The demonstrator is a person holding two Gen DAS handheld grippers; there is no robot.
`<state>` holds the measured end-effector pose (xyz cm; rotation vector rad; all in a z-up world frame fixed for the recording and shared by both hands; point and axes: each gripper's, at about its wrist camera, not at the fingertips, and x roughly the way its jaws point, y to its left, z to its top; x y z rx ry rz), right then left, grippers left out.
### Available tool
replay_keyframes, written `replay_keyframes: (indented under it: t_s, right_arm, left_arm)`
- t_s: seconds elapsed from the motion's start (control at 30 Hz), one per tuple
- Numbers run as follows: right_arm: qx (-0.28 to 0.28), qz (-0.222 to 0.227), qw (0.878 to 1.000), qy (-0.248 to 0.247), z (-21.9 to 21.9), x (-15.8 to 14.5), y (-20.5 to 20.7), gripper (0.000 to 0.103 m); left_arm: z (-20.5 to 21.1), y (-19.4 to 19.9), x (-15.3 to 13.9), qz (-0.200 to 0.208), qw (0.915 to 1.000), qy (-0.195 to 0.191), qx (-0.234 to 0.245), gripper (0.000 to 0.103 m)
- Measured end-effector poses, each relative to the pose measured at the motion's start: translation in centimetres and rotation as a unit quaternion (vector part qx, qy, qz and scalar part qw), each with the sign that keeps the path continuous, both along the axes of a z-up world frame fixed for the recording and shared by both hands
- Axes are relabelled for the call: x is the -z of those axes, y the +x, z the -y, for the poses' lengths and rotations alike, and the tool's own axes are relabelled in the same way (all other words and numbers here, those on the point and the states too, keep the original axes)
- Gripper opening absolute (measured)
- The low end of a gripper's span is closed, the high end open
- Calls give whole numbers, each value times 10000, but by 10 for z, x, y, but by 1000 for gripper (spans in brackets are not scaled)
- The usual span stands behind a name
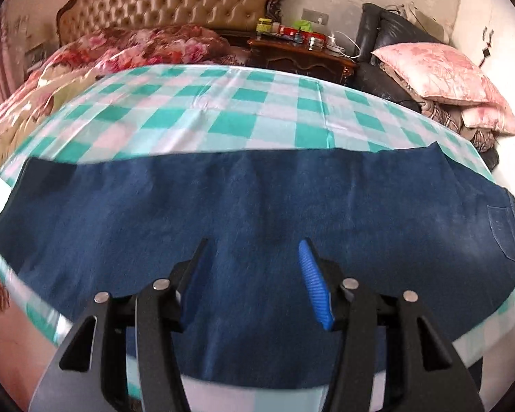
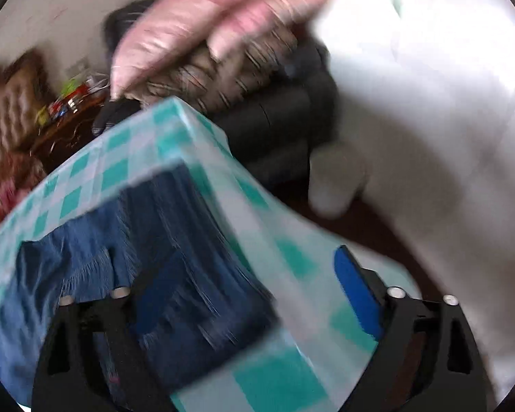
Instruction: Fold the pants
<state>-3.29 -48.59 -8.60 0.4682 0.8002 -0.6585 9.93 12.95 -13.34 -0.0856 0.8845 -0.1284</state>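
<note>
While both grippers hang above the work with nothing between their pads, the fold has no anchor. Left gripper (image 1: 254,243): jaws stand partly apart over the near edge of the pants (image 1: 243,206), empty. Right gripper (image 2: 237,274): jaws stand wide, empty, over the waist end of the pants (image 2: 175,240), close to the corner of the checked cloth (image 2: 127,158) that covers the table; this view is blurred.

The pants lie flat lengthwise across the cloth, pocket (image 1: 504,233) at the right end.

Likely faults:
- A pad closing too deep pinches the checked cloth together with the denim and drags it.
- A one-layer grip leaves the lower leg behind.
- The waist end lies near the table corner; a pull toward that edge may slide it off.
- Uneven lifting skews the fold.
</note>
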Motion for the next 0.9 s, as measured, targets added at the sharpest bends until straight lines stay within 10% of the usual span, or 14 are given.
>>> replay_keyframes:
  t_s: [0.2,0.33,0.57,0.7,0.9]
  right_arm:
    - [86,577,9853,1607,9,23,-36,58]
    - [-196,515,9820,1809,-13,24,-32,57]
    - [-246,186,9877,1534,-38,36,-17,21]
    - [-315,184,9907,1314,-40,29,-18,3]
    - [-392,318,9900,1318,-39,22,-23,3]
  left_arm:
    - [-24,-23,0,-145,9969,-757,-177,52]
    - [-28,-40,-4,-243,9859,-1647,164,50]
    - [-11,-64,15,-1199,9258,-3558,437,47]
    - [-25,-63,40,-1587,9008,-4039,-175,47]
    - [-42,-56,58,-1866,8762,-4398,-635,41]
